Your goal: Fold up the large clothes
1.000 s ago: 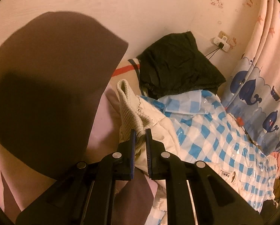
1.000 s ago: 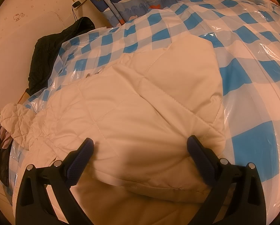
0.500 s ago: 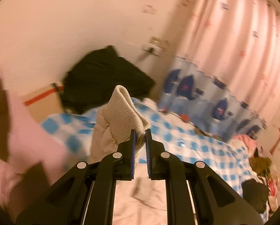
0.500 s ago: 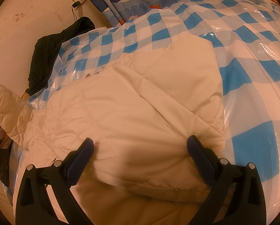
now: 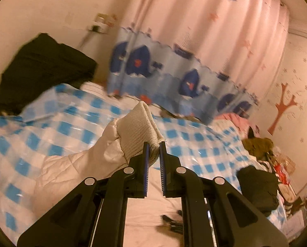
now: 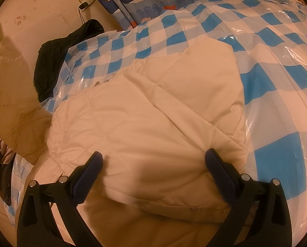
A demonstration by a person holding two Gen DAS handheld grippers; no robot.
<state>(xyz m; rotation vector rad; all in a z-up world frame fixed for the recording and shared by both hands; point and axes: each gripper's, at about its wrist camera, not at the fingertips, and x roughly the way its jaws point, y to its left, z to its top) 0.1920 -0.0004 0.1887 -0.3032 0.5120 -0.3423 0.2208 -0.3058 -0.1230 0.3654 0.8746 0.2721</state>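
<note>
A cream quilted jacket [image 6: 153, 123] lies spread on the blue-and-white checked plastic sheet [image 6: 277, 78] covering the bed. My left gripper [image 5: 152, 144] is shut on the jacket's ribbed knit cuff [image 5: 139, 131], holding the sleeve [image 5: 87, 160] lifted above the bed. That raised sleeve [image 6: 13, 103] shows large at the left edge of the right wrist view. My right gripper [image 6: 153, 160] stands open, its fingers spread wide and resting on the jacket's folded body, with nothing pinched between them.
A black garment [image 5: 42, 70] is piled against the wall at the bed's far left. A whale-print curtain [image 5: 174, 76] hangs behind the bed. More clothes [image 5: 256, 187] lie heaped at the right end of the bed.
My left gripper swung across and up with the cuff, drawing the sleeve over the bed; its view turned from the wall to the curtain. The right gripper stayed still.
</note>
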